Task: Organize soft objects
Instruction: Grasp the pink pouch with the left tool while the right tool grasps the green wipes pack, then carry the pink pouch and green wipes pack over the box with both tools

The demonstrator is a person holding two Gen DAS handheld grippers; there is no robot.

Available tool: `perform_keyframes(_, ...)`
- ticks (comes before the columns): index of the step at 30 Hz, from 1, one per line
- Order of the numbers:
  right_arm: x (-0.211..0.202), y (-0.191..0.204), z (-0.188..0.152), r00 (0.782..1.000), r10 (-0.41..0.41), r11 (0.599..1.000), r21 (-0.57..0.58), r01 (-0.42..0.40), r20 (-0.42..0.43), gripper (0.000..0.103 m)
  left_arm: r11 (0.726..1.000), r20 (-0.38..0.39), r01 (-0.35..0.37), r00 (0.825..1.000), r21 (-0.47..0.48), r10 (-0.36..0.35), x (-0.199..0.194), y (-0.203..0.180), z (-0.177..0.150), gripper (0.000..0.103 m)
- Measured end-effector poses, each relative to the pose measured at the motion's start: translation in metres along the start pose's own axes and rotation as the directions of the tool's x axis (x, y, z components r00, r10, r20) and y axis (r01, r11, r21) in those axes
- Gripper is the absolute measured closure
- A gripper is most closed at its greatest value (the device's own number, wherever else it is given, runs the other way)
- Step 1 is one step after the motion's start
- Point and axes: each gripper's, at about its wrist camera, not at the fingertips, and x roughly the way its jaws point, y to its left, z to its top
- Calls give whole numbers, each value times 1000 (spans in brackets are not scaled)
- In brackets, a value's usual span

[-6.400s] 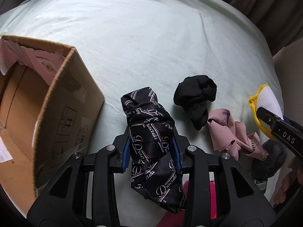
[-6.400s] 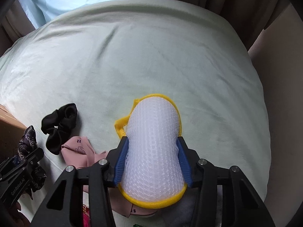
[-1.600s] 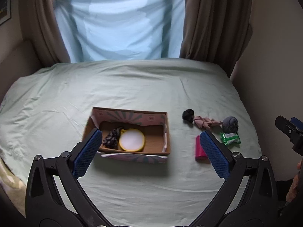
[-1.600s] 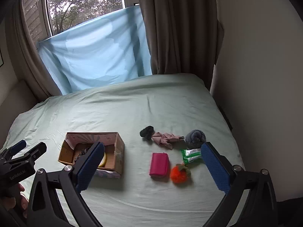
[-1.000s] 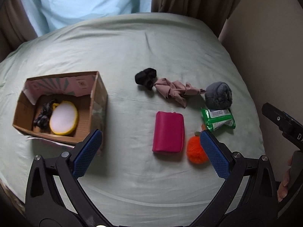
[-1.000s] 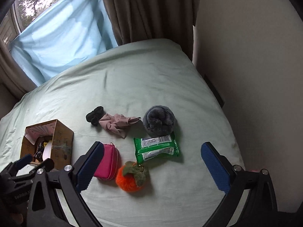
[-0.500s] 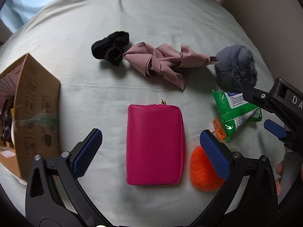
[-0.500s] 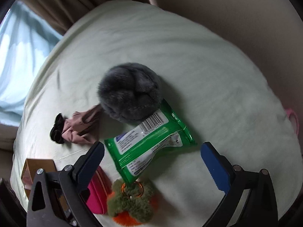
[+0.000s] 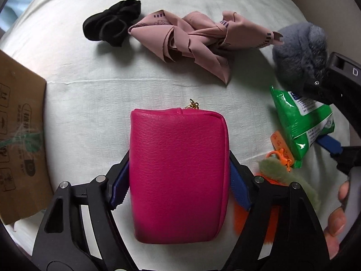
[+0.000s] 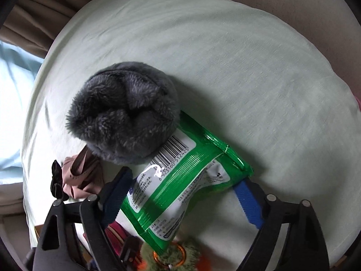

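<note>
Two grippers are down among the loose items on the pale green bedsheet (image 9: 90, 94), each set around a different one. Left gripper (image 9: 179, 185) has its blue pads pressed against the long sides of the pink pouch (image 9: 178, 169), so it looks clamped on the pouch, taken across the narrow width where the soft leather gives least. Right gripper (image 10: 180, 201) straddles the green wipes packet (image 10: 180, 180); its left pad touches the packet's edge while the right pad stands just clear, so the jaws are not yet closed on it. The packet lies partly tucked under the grey fluffy ball (image 10: 124, 113), and a lift would likely nudge that ball. Just below the packet sits the orange plush keychain (image 9: 282, 180). Farther out, the pink scarf (image 9: 191, 36) lies crumpled beside the black scrunchie (image 9: 112, 24). At the far left, the cardboard box (image 9: 20, 135) waits, probably the destination for both items.
</note>
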Motion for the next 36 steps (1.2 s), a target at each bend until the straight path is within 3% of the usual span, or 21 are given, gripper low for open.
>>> perform_keyframes(7, -7, -5, -2, 1000, 1, 999, -35, -1, 11, 45, 1000, 7, 11, 1000, 23, -11, -1, -7, -1, 42)
perform_keyframes(12, -16, -13, -4, 999, 32, 998, -56, -30, 26, 54, 999, 10, 35, 999, 15, -36, -5, -6, -1, 51)
perform_keyframes(26, -69, -32, -29, 992, 92, 993, -88, -84, 92, 56, 998, 84, 56, 995, 3, -56, -67, -2, 1, 57)
perform_keyframes(36, -167, -22, -45, 972, 159, 974, -188, -126, 175, 56, 997, 227, 73, 971, -10, -69, -169, -7, -14, 57)
